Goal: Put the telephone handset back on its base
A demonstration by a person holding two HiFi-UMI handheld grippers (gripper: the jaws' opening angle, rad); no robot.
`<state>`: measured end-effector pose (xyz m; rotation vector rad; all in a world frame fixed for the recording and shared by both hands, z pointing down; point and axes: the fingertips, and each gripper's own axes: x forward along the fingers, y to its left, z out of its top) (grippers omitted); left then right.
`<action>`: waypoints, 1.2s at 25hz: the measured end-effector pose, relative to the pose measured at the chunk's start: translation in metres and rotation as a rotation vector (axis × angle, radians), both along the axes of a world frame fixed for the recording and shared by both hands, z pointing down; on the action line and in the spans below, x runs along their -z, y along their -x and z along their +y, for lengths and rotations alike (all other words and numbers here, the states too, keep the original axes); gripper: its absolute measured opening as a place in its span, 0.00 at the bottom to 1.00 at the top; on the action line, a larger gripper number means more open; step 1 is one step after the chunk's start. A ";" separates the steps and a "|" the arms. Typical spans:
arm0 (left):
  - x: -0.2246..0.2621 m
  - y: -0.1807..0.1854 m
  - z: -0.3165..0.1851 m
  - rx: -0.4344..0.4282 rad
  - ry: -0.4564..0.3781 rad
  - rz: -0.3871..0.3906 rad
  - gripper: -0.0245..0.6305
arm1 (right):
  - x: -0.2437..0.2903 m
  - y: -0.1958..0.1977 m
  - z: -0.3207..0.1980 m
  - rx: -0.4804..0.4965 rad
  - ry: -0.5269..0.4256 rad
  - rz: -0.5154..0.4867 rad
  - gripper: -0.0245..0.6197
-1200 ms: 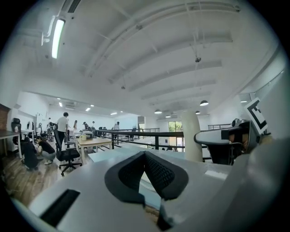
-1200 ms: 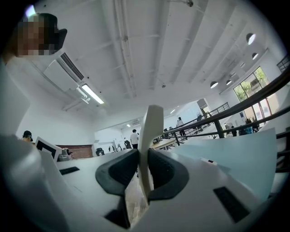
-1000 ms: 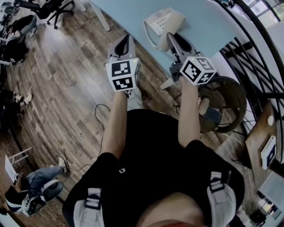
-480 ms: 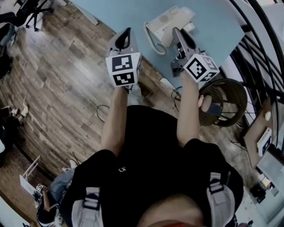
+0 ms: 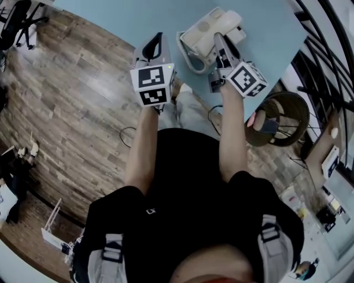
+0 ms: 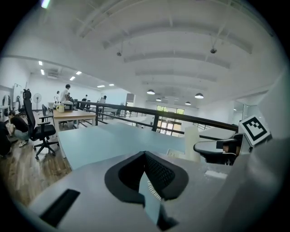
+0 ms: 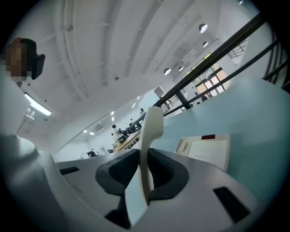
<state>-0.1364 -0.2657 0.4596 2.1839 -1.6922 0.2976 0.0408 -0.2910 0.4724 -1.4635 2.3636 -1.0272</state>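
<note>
Cream handset [image 7: 152, 129] stands pinched in the outstretched right claw [image 7: 144, 174] near its base [image 7: 206, 152] (left claw [image 5: 156, 43], slightly spread, hovers alongside).

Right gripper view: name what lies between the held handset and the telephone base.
Nothing: in the right gripper view only bare blue table separates the handset, clamped in the right gripper, from the base.

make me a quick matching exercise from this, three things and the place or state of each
Things:
1. handset
2. telephone base
3. left gripper

States:
a. empty, nothing between its jaws
b. clamped in the right gripper
c. resting on the blue table

Pairs: 1-b, 2-c, 3-a
</note>
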 end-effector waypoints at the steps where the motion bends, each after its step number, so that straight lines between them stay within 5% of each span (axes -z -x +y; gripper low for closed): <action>1: -0.001 0.000 -0.003 -0.002 0.007 -0.004 0.04 | -0.005 0.001 -0.006 -0.010 0.017 -0.018 0.14; 20: -0.032 0.005 -0.038 0.005 0.084 -0.033 0.04 | -0.083 -0.008 -0.068 -0.324 0.229 -0.411 0.14; 30: -0.032 0.005 -0.041 0.004 0.088 -0.040 0.04 | -0.095 -0.004 -0.074 -0.355 0.245 -0.476 0.14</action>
